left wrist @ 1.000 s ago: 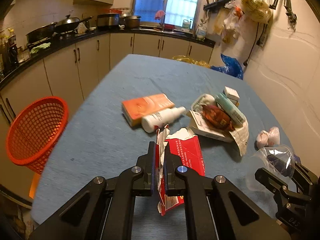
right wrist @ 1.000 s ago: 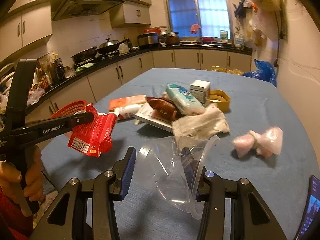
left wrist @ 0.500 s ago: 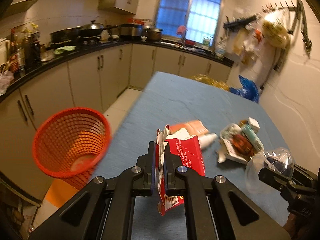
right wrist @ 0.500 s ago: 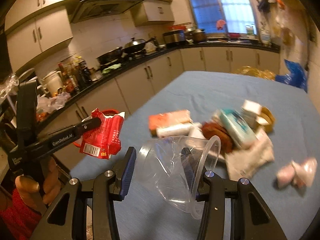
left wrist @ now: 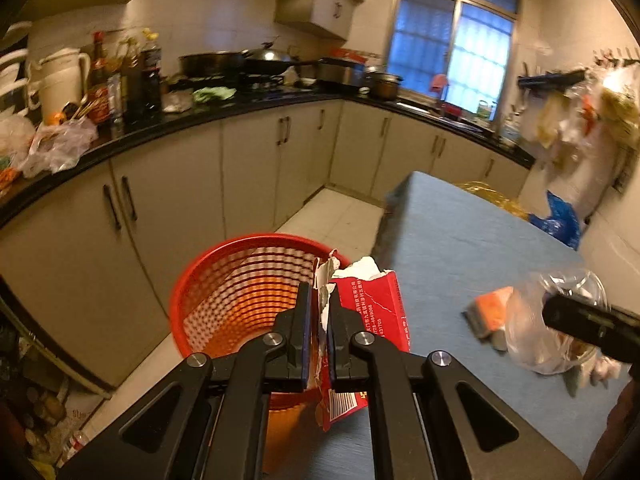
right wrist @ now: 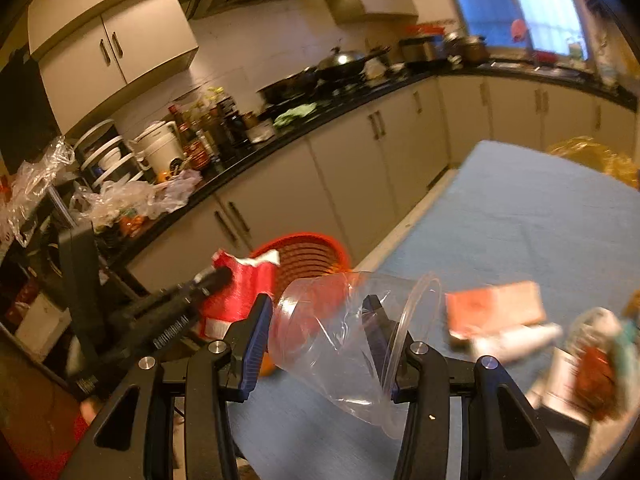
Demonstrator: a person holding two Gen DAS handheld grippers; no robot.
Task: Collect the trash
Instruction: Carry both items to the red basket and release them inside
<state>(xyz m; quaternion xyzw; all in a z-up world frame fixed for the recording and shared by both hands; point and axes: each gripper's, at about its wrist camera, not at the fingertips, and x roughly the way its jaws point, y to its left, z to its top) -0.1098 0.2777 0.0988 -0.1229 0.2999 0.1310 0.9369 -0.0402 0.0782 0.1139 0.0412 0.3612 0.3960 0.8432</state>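
Observation:
My left gripper is shut on a torn red wrapper and holds it over the near rim of a red mesh basket on the floor beside the table. My right gripper is shut on a clear plastic cup, held on its side above the table's left edge. In the right wrist view the red wrapper and the left gripper are in front of the basket. The cup also shows at the right of the left wrist view.
The blue table carries an orange packet, a white bottle and a pile of trash at the right. Kitchen cabinets and a cluttered black counter run along the left.
Both grippers have swung left, away from the trash pile toward the basket. The red wrapper now hangs over the basket's rim. Both grips are unchanged.

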